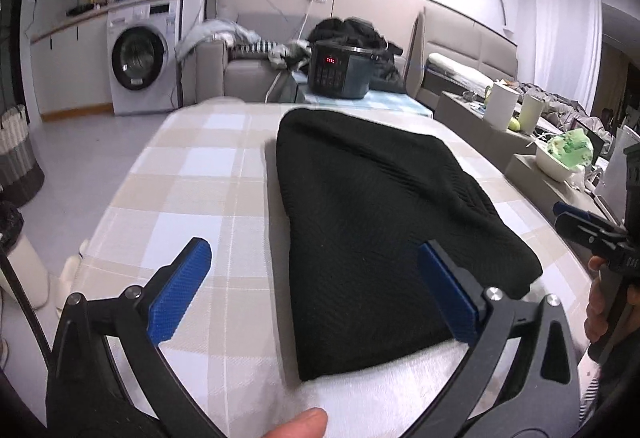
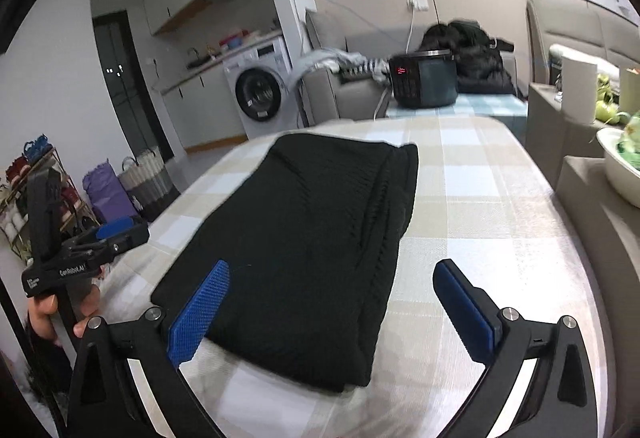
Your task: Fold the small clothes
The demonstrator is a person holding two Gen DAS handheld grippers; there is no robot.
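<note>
Two handheld grippers, black frames with curved, arched arms at the bottom of each wrist view. Left gripper (image 1: 316, 294): blue pads with a fine knurled texture on the fingers (image 1: 180, 290), silver round screw heads at the pivots, triangular cut-outs in the black side plates. Right gripper (image 2: 332, 314): same blue textured pads (image 2: 464, 310), same silver screws, same cut-outs. White lettering "GenRobot.AI" on the black body at the left edge of the right wrist view. Dark sleeve at the lower right edge of the left wrist view.
</note>
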